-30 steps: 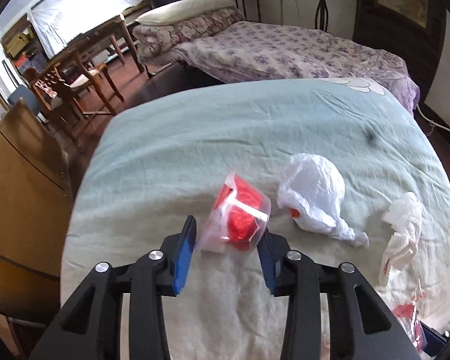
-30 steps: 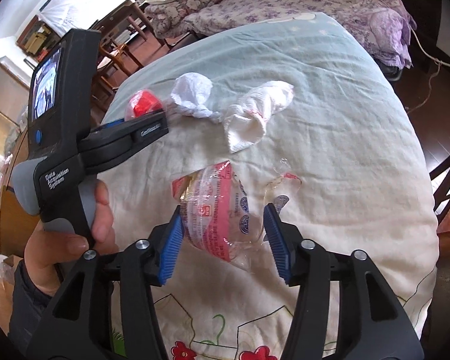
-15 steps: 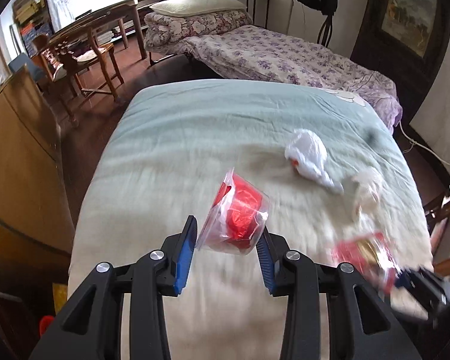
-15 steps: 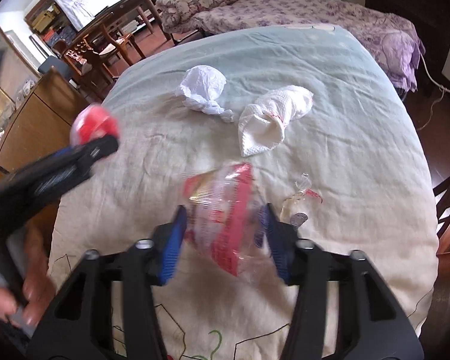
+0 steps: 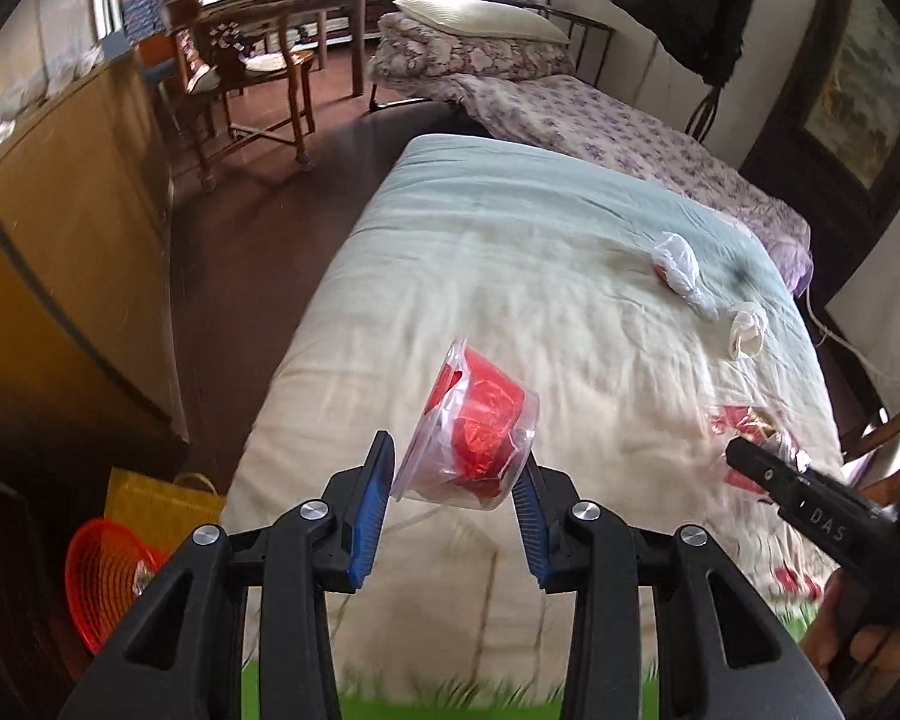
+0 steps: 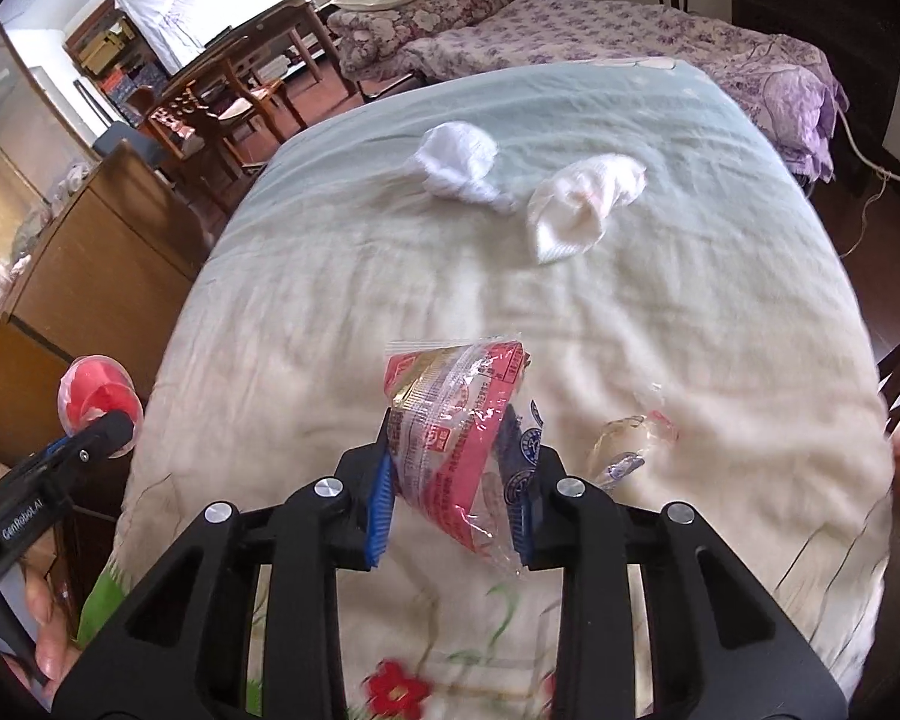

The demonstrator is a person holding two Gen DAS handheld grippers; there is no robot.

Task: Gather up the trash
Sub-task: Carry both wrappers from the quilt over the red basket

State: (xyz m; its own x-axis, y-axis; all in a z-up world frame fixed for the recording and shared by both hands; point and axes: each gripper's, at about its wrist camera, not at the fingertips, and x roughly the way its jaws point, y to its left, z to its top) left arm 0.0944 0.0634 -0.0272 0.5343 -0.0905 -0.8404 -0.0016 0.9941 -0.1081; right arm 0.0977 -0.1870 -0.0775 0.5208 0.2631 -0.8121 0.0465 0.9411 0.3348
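Note:
My left gripper [image 5: 453,483] is shut on a clear plastic cup with red wrapping inside [image 5: 471,429] and holds it above the bed's near left edge; the cup also shows at the left of the right wrist view [image 6: 99,393]. My right gripper [image 6: 450,474] is shut on a red and clear snack wrapper [image 6: 453,420], held above the cream blanket [image 6: 630,324]. A crumpled white bag [image 6: 459,165], a white cloth [image 6: 582,204] and a small clear wrapper [image 6: 630,438] lie on the bed.
An orange mesh bin [image 5: 108,576] and a yellow bag [image 5: 162,504] stand on the floor left of the bed. A wooden cabinet [image 5: 60,264] lines the left side. Chairs, a table [image 5: 252,66] and a second bed [image 5: 600,114] are beyond.
Both grippers have lifted and pulled back from the bed with their loads. The left one has swung left, bringing the floor, orange bin and yellow bag into view.

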